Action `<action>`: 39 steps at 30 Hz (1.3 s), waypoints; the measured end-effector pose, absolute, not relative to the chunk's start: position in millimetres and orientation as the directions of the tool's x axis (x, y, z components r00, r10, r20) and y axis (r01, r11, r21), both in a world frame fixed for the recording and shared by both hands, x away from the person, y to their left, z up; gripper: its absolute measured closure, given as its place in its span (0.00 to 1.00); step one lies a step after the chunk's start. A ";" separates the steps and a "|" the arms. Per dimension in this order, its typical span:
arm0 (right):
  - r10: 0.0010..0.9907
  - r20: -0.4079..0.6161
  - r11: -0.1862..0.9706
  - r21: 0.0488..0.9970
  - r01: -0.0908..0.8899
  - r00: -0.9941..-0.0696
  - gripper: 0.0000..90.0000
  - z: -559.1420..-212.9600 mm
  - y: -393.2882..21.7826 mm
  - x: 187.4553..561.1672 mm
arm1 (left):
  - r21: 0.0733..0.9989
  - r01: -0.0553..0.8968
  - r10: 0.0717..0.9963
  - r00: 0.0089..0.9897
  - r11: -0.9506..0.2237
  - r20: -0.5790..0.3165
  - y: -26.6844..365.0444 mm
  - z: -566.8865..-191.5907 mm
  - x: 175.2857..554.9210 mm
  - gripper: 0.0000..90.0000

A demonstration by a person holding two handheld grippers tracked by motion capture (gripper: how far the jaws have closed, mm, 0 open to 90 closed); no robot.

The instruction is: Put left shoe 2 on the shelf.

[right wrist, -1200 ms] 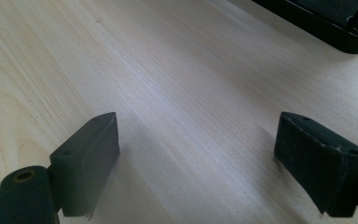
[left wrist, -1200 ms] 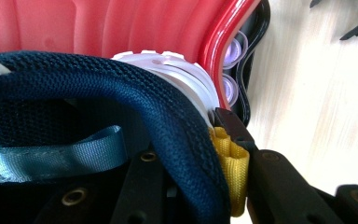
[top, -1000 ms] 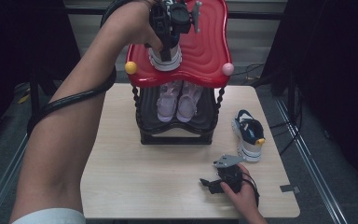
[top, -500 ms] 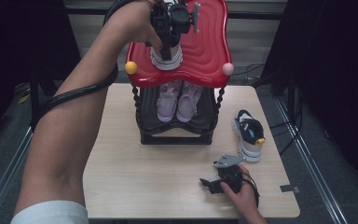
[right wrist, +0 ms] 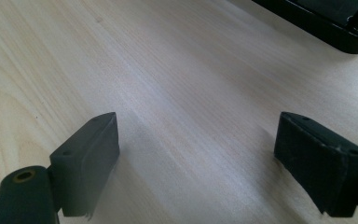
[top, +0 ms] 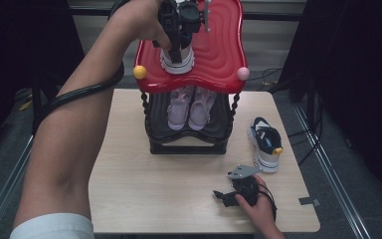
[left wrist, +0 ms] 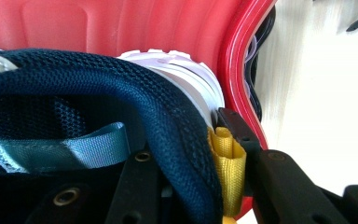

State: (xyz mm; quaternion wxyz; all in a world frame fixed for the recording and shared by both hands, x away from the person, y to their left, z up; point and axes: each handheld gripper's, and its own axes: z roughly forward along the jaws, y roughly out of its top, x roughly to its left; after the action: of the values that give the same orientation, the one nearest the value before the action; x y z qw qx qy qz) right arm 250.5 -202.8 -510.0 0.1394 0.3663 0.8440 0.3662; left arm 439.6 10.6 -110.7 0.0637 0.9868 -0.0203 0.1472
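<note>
High view showed the left gripper (top: 177, 47) at twelve o'clock, jaws just easing apart yet pinching the sneaker (top: 177, 62) by its soft padded heel collar (left wrist: 168, 116) on the red shelf (top: 219, 50). Light, pliable; grip there. The right gripper (top: 236, 191) rested open, empty.

table (top: 129, 199) – light wood | on it: blk shoe rack (top: 189, 144), navy sneaker (top: 264, 144) – rt side
</note>
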 end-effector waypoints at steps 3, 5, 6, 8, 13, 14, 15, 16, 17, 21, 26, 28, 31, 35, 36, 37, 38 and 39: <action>0.720 0.033 0.464 0.720 0.516 -0.693 0.15 -510.0 -202.8 250.5 | 0.117 -0.062 -0.026 0.957 -0.991 0.291 10.6 -109.4 440.1 0.77; 0.720 0.033 0.463 0.720 0.516 -0.693 0.15 -510.0 -202.8 250.5 | 0.125 -0.055 -0.017 0.958 -0.991 0.285 11.3 -109.2 441.0 0.77; 0.720 0.033 0.464 0.720 0.516 -0.693 0.15 -510.0 -202.8 250.6 | 0.125 -0.057 -0.019 0.958 -0.990 0.285 11.6 -109.0 441.1 0.76; 0.720 0.033 0.464 0.720 0.516 -0.693 0.15 -510.1 -202.8 250.6 | 0.126 -0.059 -0.021 0.958 -0.990 0.285 11.9 -108.9 441.1 0.76; 0.720 0.033 0.463 0.720 0.516 -0.693 0.15 -510.0 -202.8 250.5 | 0.131 -0.058 -0.018 0.958 -0.990 0.285 13.1 -108.8 441.4 0.76; 0.720 0.033 0.464 0.720 0.516 -0.693 0.15 -510.0 -202.8 250.6 | 0.125 -0.061 -0.023 0.959 -0.990 0.283 13.1 -108.6 441.2 0.76; 0.721 0.033 0.463 0.720 0.516 -0.693 0.15 -510.0 -202.8 250.5 | 0.127 -0.060 -0.022 0.959 -0.990 0.282 13.3 -108.8 441.4 0.76; 0.721 0.033 0.463 0.720 0.516 -0.693 0.15 -510.0 -202.8 250.5 | 0.131 -0.053 -0.014 0.960 -0.990 0.281 13.6 -108.9 441.2 0.76; 0.720 0.033 0.464 0.720 0.516 -0.693 0.15 -510.0 -202.8 250.6 | 0.124 -0.061 -0.024 0.959 -0.990 0.283 13.7 -108.2 441.9 0.76; 0.720 0.033 0.463 0.720 0.516 -0.693 0.15 -510.0 -202.8 250.6 | 0.121 -0.062 -0.025 0.959 -0.991 0.283 13.9 -108.2 441.9 0.76; 0.720 0.033 0.464 0.720 0.516 -0.693 0.15 -510.0 -202.8 250.6 | 0.118 -0.065 -0.029 0.958 -0.991 0.284 14.0 -107.3 442.8 0.75; 0.720 0.033 0.463 0.720 0.516 -0.693 0.15 -510.0 -202.8 250.6 | 0.123 -0.048 -0.011 0.959 -0.991 0.282 14.8 -106.8 442.1 0.75; 0.720 0.033 0.464 0.720 0.516 -0.693 0.15 -510.0 -202.8 250.6 | 0.128 -0.046 -0.008 0.958 -0.991 0.287 15.8 -105.3 442.2 0.75; 0.720 0.033 0.464 0.720 0.516 -0.693 0.15 -510.0 -202.8 250.5 | 0.131 -0.023 0.016 0.956 -0.991 0.291 16.8 -105.1 442.9 0.71; 0.720 0.033 0.464 0.720 0.516 -0.693 0.15 -510.0 -202.8 250.5 | 0.140 -0.005 0.036 0.958 -0.990 0.285 17.0 -105.5 442.8 0.70; 0.720 0.033 0.464 0.720 0.516 -0.693 0.15 -510.0 -202.8 250.5 | 0.136 -0.014 0.027 0.956 -0.991 0.292 16.7 -104.5 444.2 0.69; 0.720 0.033 0.464 0.720 0.516 -0.693 0.15 -510.0 -202.8 250.5 | 0.149 0.014 0.056 0.958 -0.989 0.280 17.0 -104.7 443.8 0.68; 0.721 0.033 0.464 0.720 0.516 -0.693 0.15 -510.0 -202.8 250.5 | 0.155 0.014 0.058 0.958 -0.988 0.280 17.3 -104.6 444.3 0.68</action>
State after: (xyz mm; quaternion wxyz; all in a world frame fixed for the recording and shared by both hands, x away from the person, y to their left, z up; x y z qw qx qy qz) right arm 250.5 -202.8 -510.0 0.1394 0.3664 0.8440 0.3660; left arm 444.3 17.3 -104.6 0.0759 0.9866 0.0183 0.1432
